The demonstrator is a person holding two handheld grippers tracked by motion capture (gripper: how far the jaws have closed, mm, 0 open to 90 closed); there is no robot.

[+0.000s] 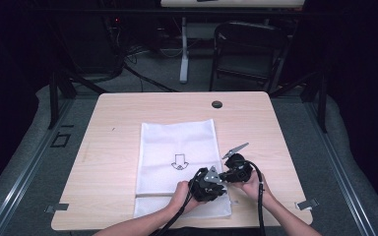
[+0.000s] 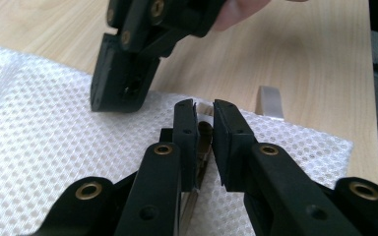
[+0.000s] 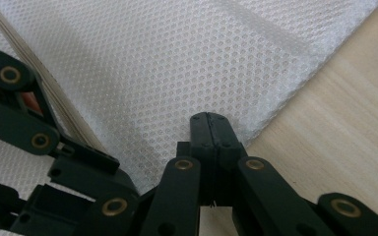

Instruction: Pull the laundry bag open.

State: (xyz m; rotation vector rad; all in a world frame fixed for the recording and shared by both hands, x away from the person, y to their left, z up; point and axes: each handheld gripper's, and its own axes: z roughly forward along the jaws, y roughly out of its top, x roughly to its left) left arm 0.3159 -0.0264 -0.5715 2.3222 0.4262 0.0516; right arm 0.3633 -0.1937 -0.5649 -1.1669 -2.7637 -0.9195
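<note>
A white mesh bag (image 1: 177,142) with a printed arrow lies flat on the wooden table (image 1: 256,128). Both hands meet at its near right corner. My left gripper (image 1: 216,189) points along the bag's zipper edge, and in the left gripper view its jaws (image 2: 204,105) stand almost together with a small metal zipper pull (image 2: 204,142) pinched between the pads. My right gripper (image 1: 225,174) is shut with nothing seen between the jaws. Its tips (image 2: 118,98) press down on the mesh (image 2: 54,147) just beyond the left gripper. In the right gripper view the shut tips (image 3: 209,118) sit on the bag (image 3: 177,59) near its edge.
A black grommet (image 1: 217,104) sits in the table's far middle. Metal clips (image 1: 307,204) (image 1: 56,208) mark the near corners, one also in the left gripper view (image 2: 270,101). A folding chair (image 1: 246,49) and a desk leg stand beyond the table.
</note>
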